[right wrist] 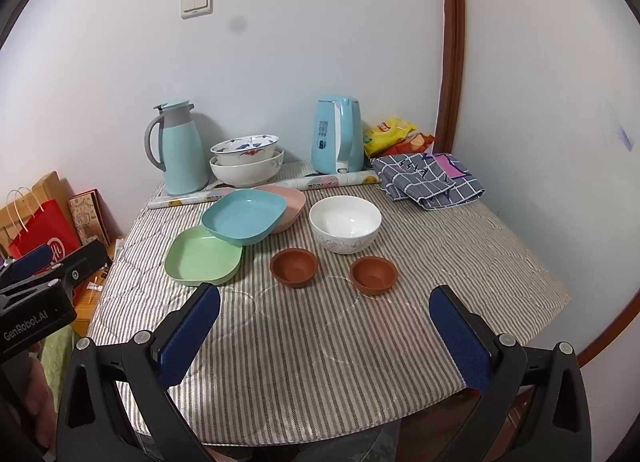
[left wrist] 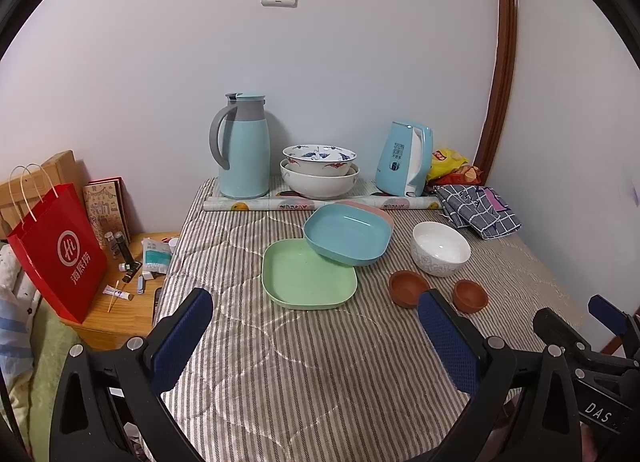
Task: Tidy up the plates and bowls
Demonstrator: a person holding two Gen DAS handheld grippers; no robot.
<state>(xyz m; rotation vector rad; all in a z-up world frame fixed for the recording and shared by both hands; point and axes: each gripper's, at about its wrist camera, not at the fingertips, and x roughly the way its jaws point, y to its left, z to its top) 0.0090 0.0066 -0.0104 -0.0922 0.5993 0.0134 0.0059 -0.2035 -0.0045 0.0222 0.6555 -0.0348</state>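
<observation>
A green square plate [left wrist: 308, 280] [right wrist: 204, 256] lies flat on the striped table. A blue plate [left wrist: 347, 234] [right wrist: 244, 220] leans tilted over a pink plate [left wrist: 370, 208] [right wrist: 290, 198] and the green one's far edge. A white bowl [left wrist: 440, 248] [right wrist: 345, 224] stands right of them. Two small brown bowls [left wrist: 408, 288] [right wrist: 294, 267] [left wrist: 470, 295] [right wrist: 373, 275] sit nearer. Two nested big bowls [left wrist: 319, 170] [right wrist: 247, 160] stand at the back. My left gripper [left wrist: 316, 336] hangs open short of the green plate, holding nothing. My right gripper [right wrist: 326, 326] hangs open short of the brown bowls, likewise holding nothing.
At the wall stand a blue thermos jug [left wrist: 244, 146] [right wrist: 178, 148], a blue kettle [left wrist: 406, 158] [right wrist: 338, 134], snack bags [left wrist: 448, 162] and a paper roll [left wrist: 320, 204]. A checked cloth [left wrist: 476, 210] [right wrist: 428, 178] lies back right. A red bag [left wrist: 56, 252] stands on the side table at left.
</observation>
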